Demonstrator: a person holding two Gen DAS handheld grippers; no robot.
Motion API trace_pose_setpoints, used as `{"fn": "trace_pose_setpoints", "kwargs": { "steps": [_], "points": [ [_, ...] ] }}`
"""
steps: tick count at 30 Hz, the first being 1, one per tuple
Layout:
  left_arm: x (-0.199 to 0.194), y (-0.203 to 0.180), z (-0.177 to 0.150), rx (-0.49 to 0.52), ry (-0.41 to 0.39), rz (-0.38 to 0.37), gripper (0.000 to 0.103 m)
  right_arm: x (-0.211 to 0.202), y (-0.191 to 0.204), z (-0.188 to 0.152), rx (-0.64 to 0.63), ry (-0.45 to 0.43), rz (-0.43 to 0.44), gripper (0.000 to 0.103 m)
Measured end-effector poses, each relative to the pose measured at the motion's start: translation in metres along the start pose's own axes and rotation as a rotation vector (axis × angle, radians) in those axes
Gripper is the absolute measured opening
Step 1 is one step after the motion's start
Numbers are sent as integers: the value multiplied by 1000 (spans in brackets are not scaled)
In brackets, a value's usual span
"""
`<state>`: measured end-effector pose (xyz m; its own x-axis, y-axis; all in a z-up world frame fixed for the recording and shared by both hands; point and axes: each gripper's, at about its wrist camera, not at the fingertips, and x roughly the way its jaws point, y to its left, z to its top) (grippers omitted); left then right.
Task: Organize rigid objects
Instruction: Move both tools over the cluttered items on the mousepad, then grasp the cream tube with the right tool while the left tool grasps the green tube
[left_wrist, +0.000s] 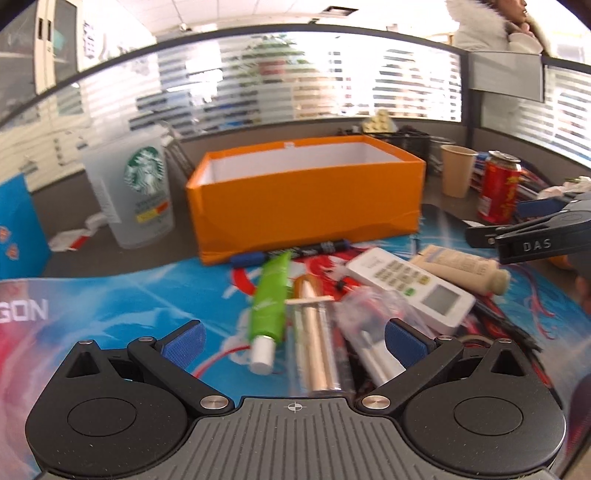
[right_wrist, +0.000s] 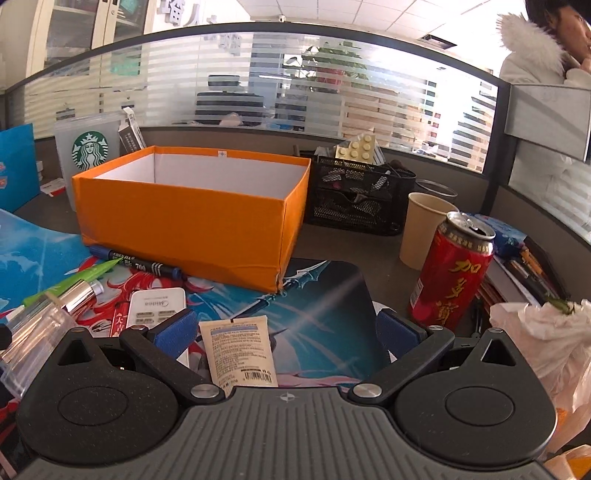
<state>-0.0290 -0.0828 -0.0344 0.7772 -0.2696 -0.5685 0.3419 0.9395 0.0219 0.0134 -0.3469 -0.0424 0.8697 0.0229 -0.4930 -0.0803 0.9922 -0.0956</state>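
Note:
An open orange box (left_wrist: 306, 199) (right_wrist: 192, 210) stands at the back of a printed mat. In front of it lie a black-and-blue marker (left_wrist: 291, 253) (right_wrist: 136, 262), a green tube (left_wrist: 271, 306), a silvery cylinder in a clear case (left_wrist: 317, 350) (right_wrist: 40, 314), a white remote (left_wrist: 410, 288) (right_wrist: 155, 306) and a beige tube (left_wrist: 461, 269) (right_wrist: 240, 358). My left gripper (left_wrist: 293, 341) is open just above the green tube and the silvery cylinder. My right gripper (right_wrist: 286, 334) is open over the beige tube's flat end; it also shows in the left wrist view (left_wrist: 524, 236).
A frosted Starbucks cup (left_wrist: 136, 192) (right_wrist: 86, 147) stands left of the box. To the right are a black mesh organiser (right_wrist: 358, 195), a paper cup (right_wrist: 424, 229), a red can (right_wrist: 450, 277) and a plastic bag (right_wrist: 546, 347). A person (right_wrist: 543, 48) stands behind the glass partition.

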Motion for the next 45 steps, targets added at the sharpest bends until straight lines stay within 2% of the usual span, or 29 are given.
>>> {"fn": "trace_pose_setpoints", "kwargs": {
  "steps": [4, 7, 10, 14, 16, 20, 28, 32, 36, 38, 40, 45],
  "points": [
    [2, 1, -4, -9, -10, -42, 103, 4, -6, -10, 23, 11, 11, 103],
    [2, 16, 0, -25, -26, 24, 103, 5, -11, -17, 32, 5, 14, 103],
    [6, 39, 8, -60, -25, 48, 103, 8, -17, -19, 62, 8, 30, 103],
    [28, 51, 11, -20, 38, 96, 103, 13, -21, -21, 85, 19, 74, 103],
    [40, 54, 9, -9, 70, 100, 103, 17, -20, -22, 74, 30, 63, 103],
    [60, 61, 8, -28, 93, 58, 103, 24, -21, -23, 54, 49, 31, 103],
    [90, 66, 25, 8, 88, 23, 103, 36, -24, -22, 36, 44, 75, 103],
    [105, 74, 26, 38, 125, 46, 103, 38, -28, -20, 49, 62, 100, 101],
    [101, 79, 18, 56, 120, -19, 103, 31, -16, -23, -48, 76, 135, 100],
    [102, 79, 16, 55, 126, -82, 103, 33, -4, -27, -102, 101, 136, 98],
    [109, 80, 16, 24, 148, -143, 103, 37, -1, -27, -92, 103, 156, 98],
    [115, 78, 19, 44, 134, -182, 103, 60, -2, -27, -31, 156, 224, 98]
  ]
}}
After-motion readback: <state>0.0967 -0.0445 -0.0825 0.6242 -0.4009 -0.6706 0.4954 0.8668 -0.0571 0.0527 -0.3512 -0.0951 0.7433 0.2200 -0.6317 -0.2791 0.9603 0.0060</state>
